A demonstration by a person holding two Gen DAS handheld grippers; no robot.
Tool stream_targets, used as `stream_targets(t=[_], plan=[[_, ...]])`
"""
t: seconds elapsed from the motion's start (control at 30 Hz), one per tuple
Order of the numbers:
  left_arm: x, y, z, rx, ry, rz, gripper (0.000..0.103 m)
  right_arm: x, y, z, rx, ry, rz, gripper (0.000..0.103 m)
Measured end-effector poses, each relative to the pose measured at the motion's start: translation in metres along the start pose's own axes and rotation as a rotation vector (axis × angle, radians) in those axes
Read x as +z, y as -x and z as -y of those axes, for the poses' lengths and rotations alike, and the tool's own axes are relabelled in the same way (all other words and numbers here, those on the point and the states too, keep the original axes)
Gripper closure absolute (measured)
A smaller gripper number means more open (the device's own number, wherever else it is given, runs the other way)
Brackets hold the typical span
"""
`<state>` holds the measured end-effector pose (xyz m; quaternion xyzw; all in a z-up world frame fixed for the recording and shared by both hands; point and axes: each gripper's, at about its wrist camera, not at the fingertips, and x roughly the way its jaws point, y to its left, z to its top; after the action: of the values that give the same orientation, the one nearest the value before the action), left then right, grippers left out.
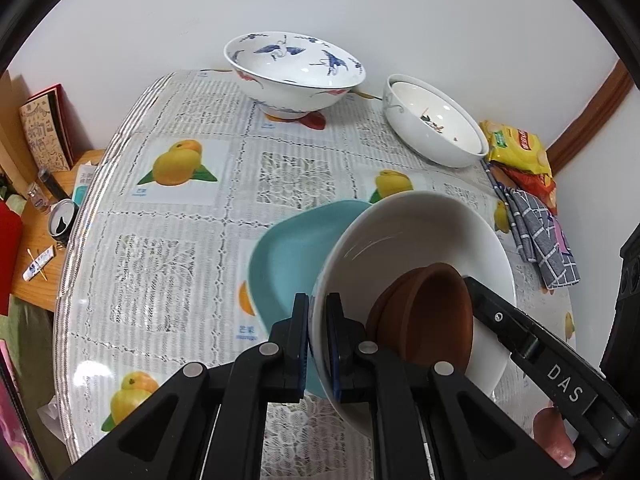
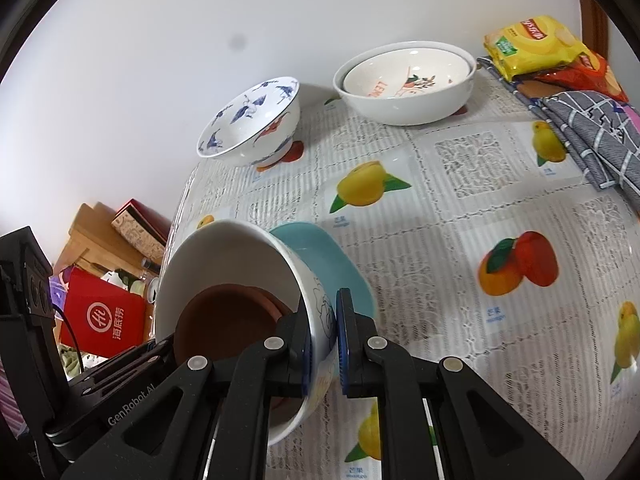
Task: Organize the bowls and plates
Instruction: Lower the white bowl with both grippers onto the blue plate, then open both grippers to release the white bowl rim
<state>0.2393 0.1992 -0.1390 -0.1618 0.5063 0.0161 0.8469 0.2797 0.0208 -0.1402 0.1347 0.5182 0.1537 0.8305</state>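
A large white bowl [image 1: 416,232] [image 2: 224,256] holds two nested brown bowls [image 1: 428,312] [image 2: 228,320]. My left gripper [image 1: 318,344] is shut on the white bowl's rim, one finger inside and one outside. On the opposite side, my right gripper [image 2: 324,336] is shut on its wall in the same way. The bowl hangs tilted over the table. A teal dish [image 1: 292,256] [image 2: 324,256] lies just behind and under it; whether they touch I cannot tell. Each gripper shows in the other's view: right gripper [image 1: 472,284], left gripper [image 2: 160,346].
At the table's far side stand a blue-crane patterned bowl [image 1: 294,72] [image 2: 250,120] and two nested white bowls [image 1: 434,124] [image 2: 406,80]. Snack packets [image 1: 516,148] [image 2: 536,44] and a grey checked cloth [image 1: 536,232] [image 2: 592,136] lie at the right edge. A cluttered wooden side table [image 1: 36,224] is left.
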Motion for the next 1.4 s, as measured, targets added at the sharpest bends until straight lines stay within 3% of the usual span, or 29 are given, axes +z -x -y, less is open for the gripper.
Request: stream_targets(t=[0.5,0.83,0.93,1.07,1.27,1.4], plan=[[0.009,-0.036,-0.013,0.032,0.018,-0.059,0.094,0.007,-0.045,0.004,0.015,-0.007,-0.085,0.092],[0.017,-0.047,-0.016,0.004,0.011,-0.062,0.093,0.013,-0.066,0.006,0.022,0.030,-0.112,0.091],[0.017,-0.047,-0.018,0.000,0.008,-0.061,0.089,0.013,-0.065,0.005,0.029,0.055,-0.107,0.090],[0.013,-0.044,-0.017,0.020,-0.023,-0.057,0.085,0.011,-0.058,-0.002,-0.024,0.132,-0.064,0.088],[0.004,-0.028,-0.010,0.033,-0.067,-0.057,0.081,0.008,-0.039,0.002,-0.040,0.115,-0.048,0.084],[-0.008,-0.008,-0.008,0.072,-0.069,-0.025,0.068,-0.001,-0.013,0.002,-0.053,0.132,-0.020,0.076]])
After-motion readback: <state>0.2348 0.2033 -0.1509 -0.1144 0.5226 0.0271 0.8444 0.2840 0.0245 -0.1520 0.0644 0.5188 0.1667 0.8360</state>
